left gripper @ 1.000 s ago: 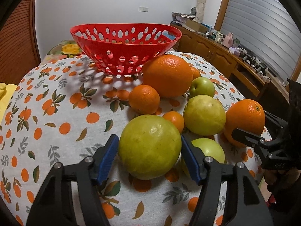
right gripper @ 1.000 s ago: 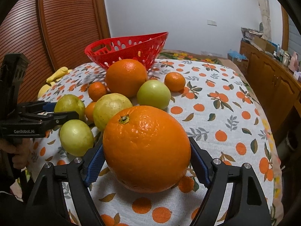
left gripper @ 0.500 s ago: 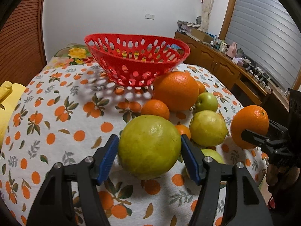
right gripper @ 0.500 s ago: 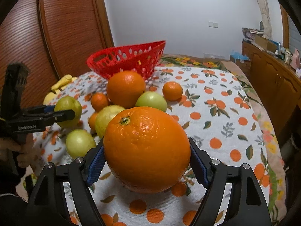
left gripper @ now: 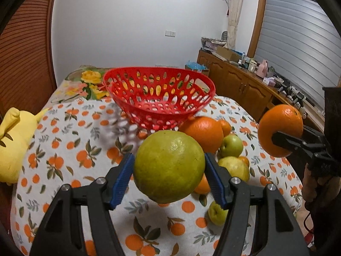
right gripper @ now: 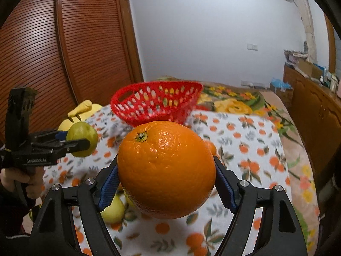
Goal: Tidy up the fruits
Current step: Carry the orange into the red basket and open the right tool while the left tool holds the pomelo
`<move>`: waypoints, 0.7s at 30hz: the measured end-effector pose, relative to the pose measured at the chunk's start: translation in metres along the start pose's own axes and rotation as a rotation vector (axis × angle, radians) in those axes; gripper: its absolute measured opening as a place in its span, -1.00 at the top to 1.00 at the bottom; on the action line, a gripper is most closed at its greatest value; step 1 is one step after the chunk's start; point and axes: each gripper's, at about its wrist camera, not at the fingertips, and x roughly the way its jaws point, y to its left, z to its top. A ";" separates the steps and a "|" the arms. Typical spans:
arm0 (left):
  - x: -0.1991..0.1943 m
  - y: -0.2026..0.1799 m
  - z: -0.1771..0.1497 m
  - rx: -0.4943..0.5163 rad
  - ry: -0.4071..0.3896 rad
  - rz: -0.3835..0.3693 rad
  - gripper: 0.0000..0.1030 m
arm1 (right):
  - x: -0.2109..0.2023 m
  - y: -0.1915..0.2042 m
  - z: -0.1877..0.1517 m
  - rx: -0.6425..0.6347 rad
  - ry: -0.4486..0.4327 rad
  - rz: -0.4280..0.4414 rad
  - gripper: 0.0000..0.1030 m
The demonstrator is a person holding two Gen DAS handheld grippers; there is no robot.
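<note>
Both fruits are airborne: left hand-held gripper (left gripper: 169, 181) is clamped on a big green citrus (left gripper: 169, 166), right hand-held gripper (right gripper: 166, 183) is clamped on a large orange (right gripper: 166, 176), both held above the tabletop (left gripper: 70, 140) and short of the red basket (left gripper: 159, 100). Main risk is slip — both fruits are round, wider than the blue pads (left gripper: 122, 180) cover, and gripped only at their sides, so a tilt or jolt could roll one out onto the fruit below. The loose pile — another orange (left gripper: 202, 133), a green apple (left gripper: 231, 145), a yellow lemon-like fruit (left gripper: 234, 167) — sits just in front of the basket, so a low approach could knock it and send pieces off the edge. The basket looks light and shallow-walled; dropping from height could tip or shove it. Both arms heading for one basket also risks a collision — better staggered.
</note>
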 end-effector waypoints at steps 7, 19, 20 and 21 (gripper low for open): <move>-0.002 0.006 0.017 0.008 -0.020 0.011 -0.26 | 0.018 0.006 0.033 -0.013 -0.014 0.032 -0.57; -0.001 0.024 0.040 0.010 -0.040 0.044 -0.26 | 0.056 0.018 0.075 -0.071 0.008 0.089 -0.58; -0.001 0.025 0.042 0.011 -0.041 0.046 -0.26 | 0.060 0.019 0.077 -0.075 0.011 0.087 -0.58; -0.001 0.027 0.044 0.012 -0.043 0.049 -0.26 | 0.064 0.021 0.080 -0.077 0.015 0.087 -0.57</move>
